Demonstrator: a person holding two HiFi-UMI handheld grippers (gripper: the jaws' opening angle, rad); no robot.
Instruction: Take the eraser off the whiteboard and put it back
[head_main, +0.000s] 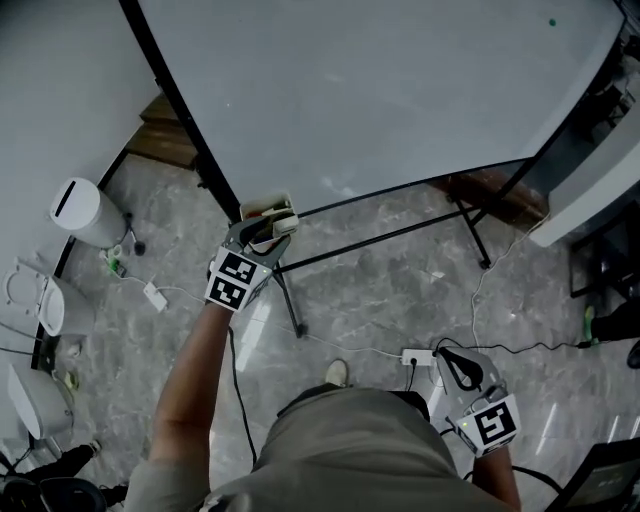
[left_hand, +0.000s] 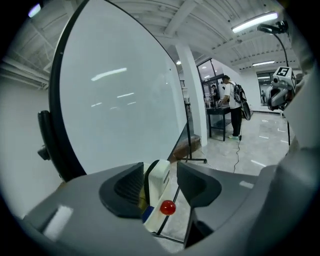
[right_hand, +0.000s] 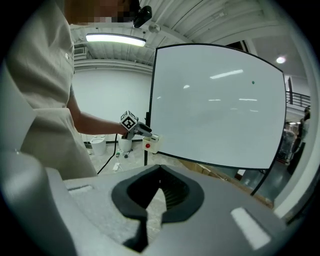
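The whiteboard (head_main: 400, 90) (left_hand: 120, 100) (right_hand: 215, 105) stands on a black frame. The eraser (head_main: 270, 212) (left_hand: 159, 182) (right_hand: 151, 143), a white block with a red knob, sits at the board's lower left corner. My left gripper (head_main: 272, 230) (left_hand: 161, 175) (right_hand: 141, 130) is around it. The eraser lies against the left pad, and a gap shows between it and the right pad, so the jaws stand open. My right gripper (head_main: 457, 366) (right_hand: 159, 192) hangs low by my right hip, away from the board, shut with nothing in it.
The black stand legs (head_main: 470, 225) spread over the grey marble floor under the board. A white bin (head_main: 85, 212) and other white containers (head_main: 45, 305) stand at the left wall. A power strip (head_main: 417, 356) with cables lies near my feet. A person (left_hand: 232, 107) stands far off.
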